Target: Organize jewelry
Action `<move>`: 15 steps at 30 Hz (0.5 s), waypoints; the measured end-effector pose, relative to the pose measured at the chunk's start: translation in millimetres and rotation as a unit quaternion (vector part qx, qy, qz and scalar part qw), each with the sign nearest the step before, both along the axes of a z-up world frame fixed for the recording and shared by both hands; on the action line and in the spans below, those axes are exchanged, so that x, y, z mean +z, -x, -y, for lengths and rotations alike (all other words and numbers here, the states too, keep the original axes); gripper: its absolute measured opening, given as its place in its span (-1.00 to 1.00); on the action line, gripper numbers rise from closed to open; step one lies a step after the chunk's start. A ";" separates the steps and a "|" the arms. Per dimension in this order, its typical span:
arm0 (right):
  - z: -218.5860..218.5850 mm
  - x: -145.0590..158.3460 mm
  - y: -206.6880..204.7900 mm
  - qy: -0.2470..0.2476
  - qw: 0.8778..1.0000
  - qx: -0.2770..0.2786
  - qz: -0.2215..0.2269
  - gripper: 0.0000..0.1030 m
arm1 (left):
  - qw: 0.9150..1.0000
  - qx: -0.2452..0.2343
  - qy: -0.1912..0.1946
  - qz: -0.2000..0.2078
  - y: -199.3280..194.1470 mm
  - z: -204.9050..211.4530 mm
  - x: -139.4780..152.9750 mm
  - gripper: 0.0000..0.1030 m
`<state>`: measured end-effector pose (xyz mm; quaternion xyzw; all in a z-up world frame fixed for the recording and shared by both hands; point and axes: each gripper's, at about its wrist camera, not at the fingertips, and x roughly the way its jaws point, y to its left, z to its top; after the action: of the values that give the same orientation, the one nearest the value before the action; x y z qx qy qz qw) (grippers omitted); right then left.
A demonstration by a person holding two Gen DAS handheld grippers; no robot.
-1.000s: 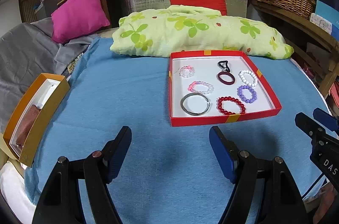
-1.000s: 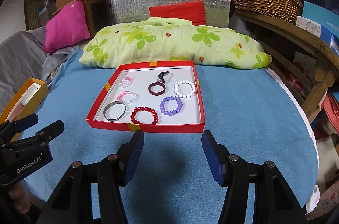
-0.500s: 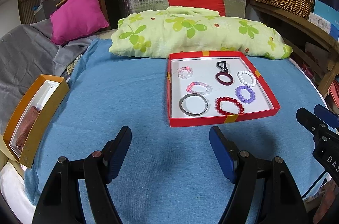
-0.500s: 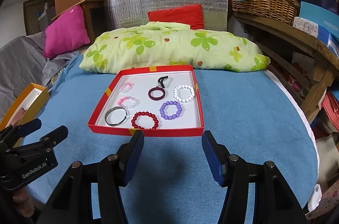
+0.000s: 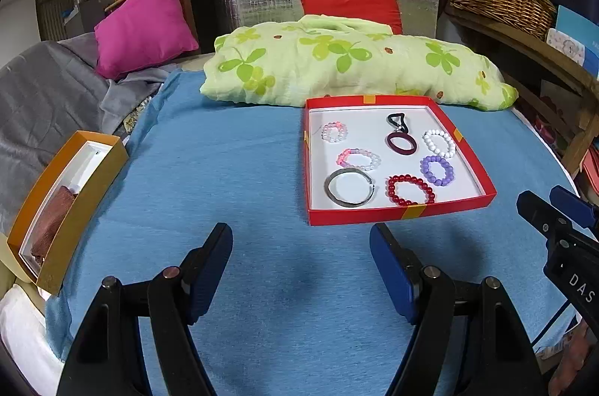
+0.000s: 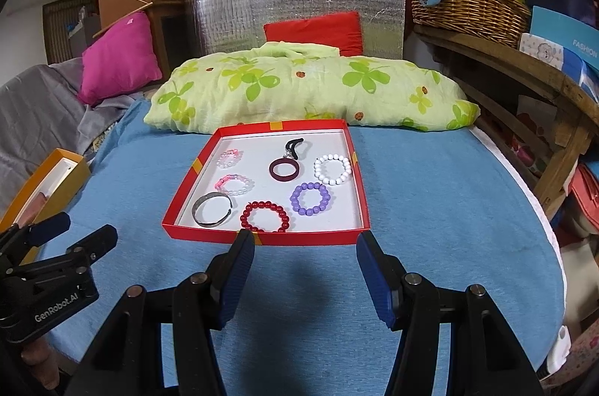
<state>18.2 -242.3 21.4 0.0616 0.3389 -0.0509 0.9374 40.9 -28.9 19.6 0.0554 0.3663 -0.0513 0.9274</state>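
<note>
A red tray (image 5: 400,212) (image 6: 262,238) sits on the blue cloth and holds several pieces: a silver bangle (image 5: 349,188) (image 6: 212,209), a red bead bracelet (image 5: 410,190) (image 6: 265,217), a purple one (image 5: 437,170) (image 6: 310,198), a white one (image 5: 439,142) (image 6: 333,168), two pink-white ones (image 5: 358,159) and a dark ring on a black cord (image 5: 401,143) (image 6: 283,170). My left gripper (image 5: 299,268) is open and empty, near of the tray to its left. My right gripper (image 6: 305,274) is open and empty just before the tray's front wall.
An orange box (image 5: 67,209) (image 6: 45,186) with a brown item stands at the left edge of the cloth. A green clover pillow (image 5: 352,70) lies behind the tray. A wicker basket (image 6: 464,3) sits on a wooden shelf at the right.
Both grippers have drawn back and lifted slightly; the tray sits a little farther off in both views. Jaws stay open. Nothing in the tray has moved.
</note>
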 end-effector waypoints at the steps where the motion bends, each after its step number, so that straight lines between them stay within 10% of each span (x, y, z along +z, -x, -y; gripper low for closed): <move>1: -0.6 0.0 -0.1 0.000 1.000 0.000 0.000 0.18 | 1.000 0.000 0.000 0.001 0.2 -0.8 0.1 0.49; 15: -11.7 -1.1 -3.1 0.004 1.000 0.002 0.001 0.18 | 1.000 0.010 -0.001 0.005 2.1 -13.6 1.9 0.49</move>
<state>21.3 -230.5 20.4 0.0572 0.3381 -0.0503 0.9380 38.8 -15.3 21.4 0.0533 0.3623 -0.0414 0.9296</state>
